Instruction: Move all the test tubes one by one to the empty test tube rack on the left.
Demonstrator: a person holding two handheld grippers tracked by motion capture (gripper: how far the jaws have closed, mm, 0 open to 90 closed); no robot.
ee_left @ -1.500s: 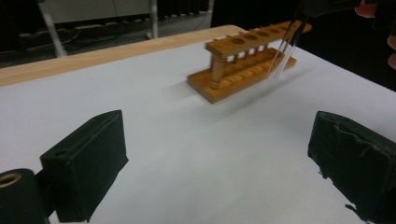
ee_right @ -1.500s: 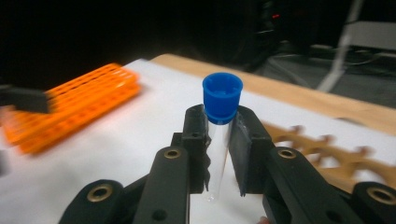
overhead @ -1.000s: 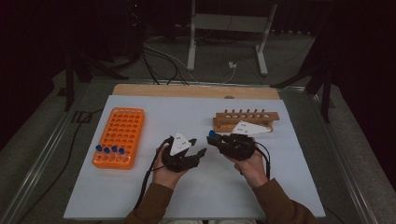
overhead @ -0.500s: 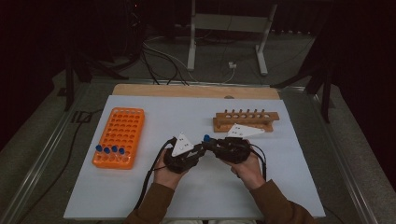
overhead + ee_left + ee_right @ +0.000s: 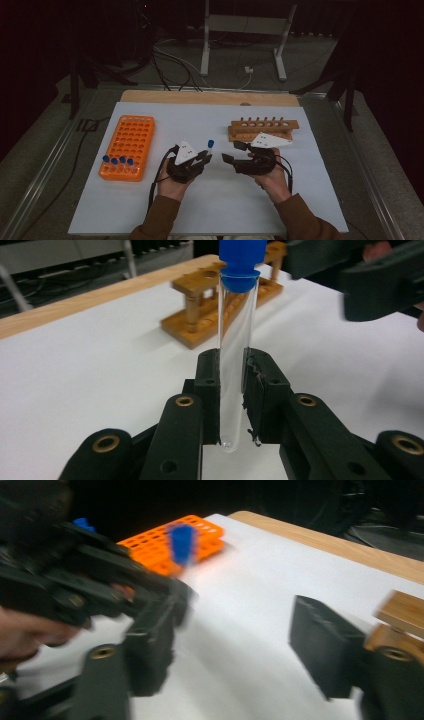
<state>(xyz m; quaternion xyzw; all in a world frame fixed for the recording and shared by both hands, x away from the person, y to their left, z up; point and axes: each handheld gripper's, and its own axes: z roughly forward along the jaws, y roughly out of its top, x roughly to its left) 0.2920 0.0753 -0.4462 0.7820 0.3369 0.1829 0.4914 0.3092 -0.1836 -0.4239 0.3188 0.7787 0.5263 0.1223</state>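
I'm clamping the clear test tube [image 5: 231, 365] in my left claw [image 5: 231, 390] just above the white worktop [image 5: 150, 210], its long axis standing upright, blue cap on top. My right claw [image 5: 231, 152] is just beside it, its jaws having just been opening with nothing between them. Farther off, the wooden rack [image 5: 263, 129] and orange rack [image 5: 129, 145] are sitting; I'm reading no lettering anywhere.

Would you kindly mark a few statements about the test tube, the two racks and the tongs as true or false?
1. The left tongs are shut on a blue-capped test tube. True.
2. The tube lies flat on the table. False: it stands upright between the pads.
3. The right tongs grip a tube. False: their jaws stand open with nothing between them, and they have just been opening.
4. The orange rack holds blue-capped tubes in its near row. True.
5. The wooden rack is full of tubes. False: its visible holes are empty.
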